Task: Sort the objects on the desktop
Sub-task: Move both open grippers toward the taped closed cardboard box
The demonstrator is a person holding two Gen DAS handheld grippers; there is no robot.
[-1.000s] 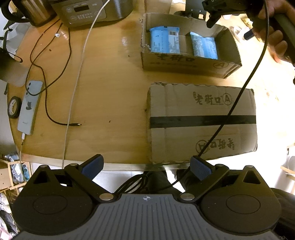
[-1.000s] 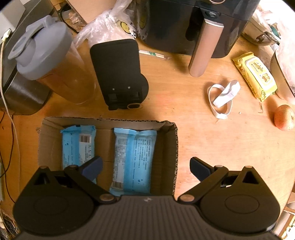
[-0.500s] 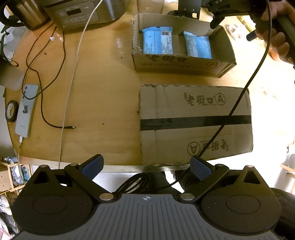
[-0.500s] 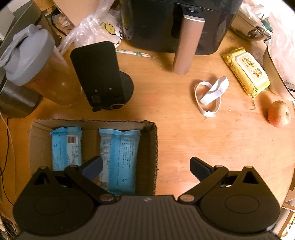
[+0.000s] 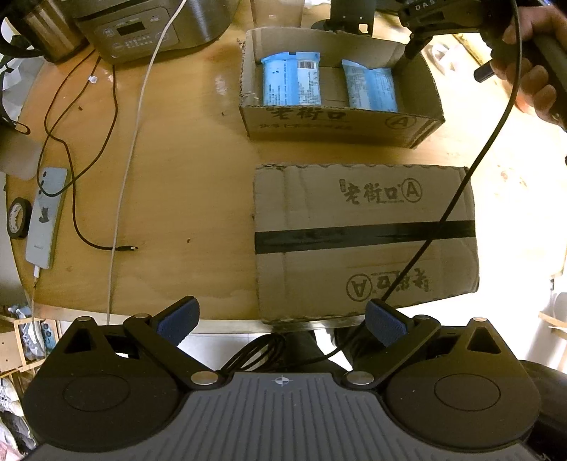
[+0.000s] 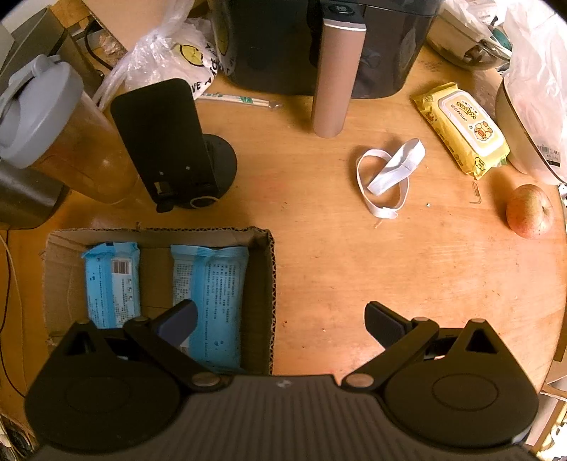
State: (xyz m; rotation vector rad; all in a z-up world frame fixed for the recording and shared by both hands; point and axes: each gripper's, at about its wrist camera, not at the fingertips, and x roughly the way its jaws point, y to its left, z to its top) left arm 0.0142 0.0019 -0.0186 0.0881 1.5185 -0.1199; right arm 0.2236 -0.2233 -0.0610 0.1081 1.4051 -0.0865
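An open cardboard box (image 5: 340, 124) holds two blue packets (image 5: 291, 83) side by side; the box also shows in the right wrist view (image 6: 264, 283) with the packets (image 6: 209, 301). A yellow wipes pack (image 6: 462, 129), a white elastic band (image 6: 388, 175) and an apple (image 6: 529, 211) lie on the wooden table to the right. My right gripper (image 6: 280, 321) is open and empty, hovering over the box's right wall. My left gripper (image 5: 281, 321) is open and empty at the table's near edge, in front of a closed cardboard box (image 5: 365, 241).
A phone stand (image 6: 170, 145), a shaker bottle (image 6: 46, 131) and an air fryer (image 6: 319, 46) stand behind the open box. At left lie a phone (image 5: 46, 216), cables (image 5: 120, 156) and a rice cooker (image 5: 149, 28). Plastic bags (image 6: 535, 81) sit far right.
My right gripper has moved right, so the open box has slid left in its view and the apple has come into sight. My left gripper has pulled back a little. Both stay open.
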